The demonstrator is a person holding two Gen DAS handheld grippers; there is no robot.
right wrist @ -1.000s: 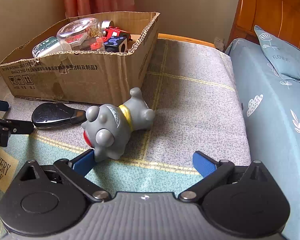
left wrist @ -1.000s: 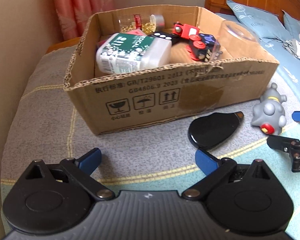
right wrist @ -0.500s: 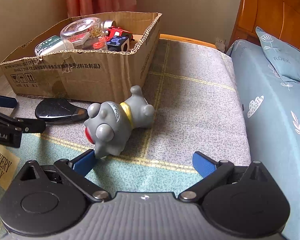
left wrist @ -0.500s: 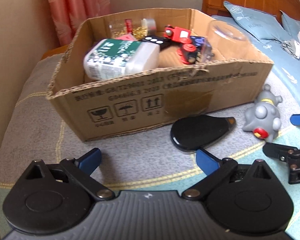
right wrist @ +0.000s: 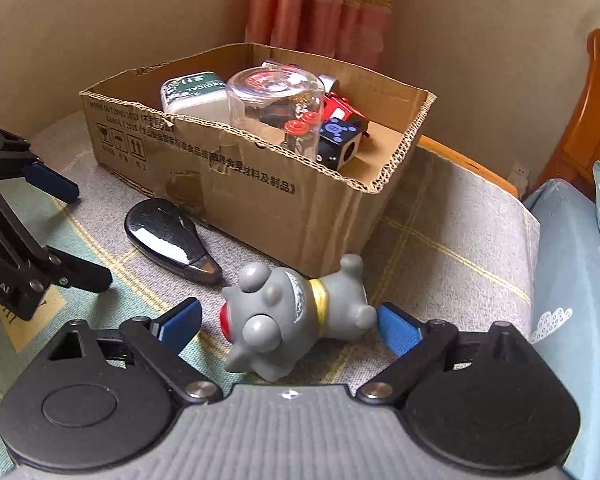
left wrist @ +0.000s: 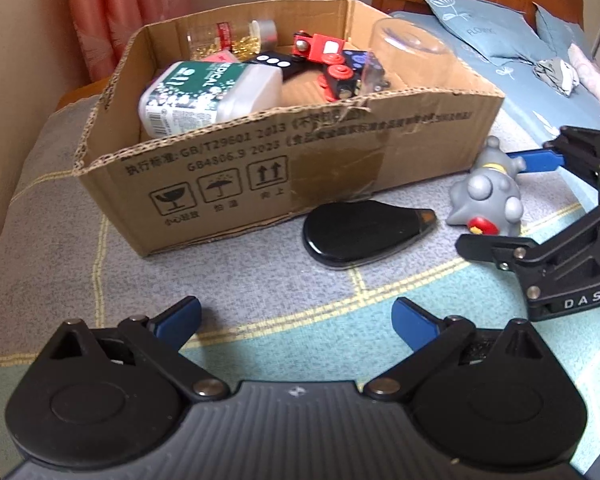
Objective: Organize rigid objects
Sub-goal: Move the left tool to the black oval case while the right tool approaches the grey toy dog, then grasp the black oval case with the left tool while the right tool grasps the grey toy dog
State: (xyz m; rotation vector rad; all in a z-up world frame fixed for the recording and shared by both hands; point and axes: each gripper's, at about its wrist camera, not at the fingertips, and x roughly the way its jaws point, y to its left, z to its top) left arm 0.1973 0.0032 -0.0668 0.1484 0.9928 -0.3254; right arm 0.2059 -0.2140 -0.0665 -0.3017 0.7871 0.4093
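**Grey toy dog bracketed by the right gripper, box waiting behind**

Nearest in the right wrist view, the right gripper (right wrist: 288,318) is seen spread wide, with the grey toy dog (right wrist: 296,316) lying on its side between the two blue fingertips (right wrist: 396,330). Nothing is clamped yet; the right-hand pad is just beside the dog's hind end, and contact cannot be told for certain. Compared with half a second ago, when the dog lay ahead of the fingers, the gripper has been brought forward around it. By that change the pick is judged to be the step in hand, with only the closing left.

The left gripper (left wrist: 296,320) is held open and empty above the patterned cloth (left wrist: 260,292), near the black teardrop-shaped object (left wrist: 360,234), which has come closer and more central in its view than a second ago. That piece is judged the likely next pick.

Farther back, the cardboard box (right wrist: 284,196) is found touching or nearly touching the black object, with the dog near its front corner. Already inside it are a white bottle (left wrist: 208,96), a clear glass (right wrist: 276,108) and red and black toy blocks (left wrist: 332,68).

Open cloth is left to the right of the dog, up to the blue bedding (right wrist: 572,280). The torn box rim would have to be cleared by lifting, and the two grippers sit near each other, so crossing paths is a risk.
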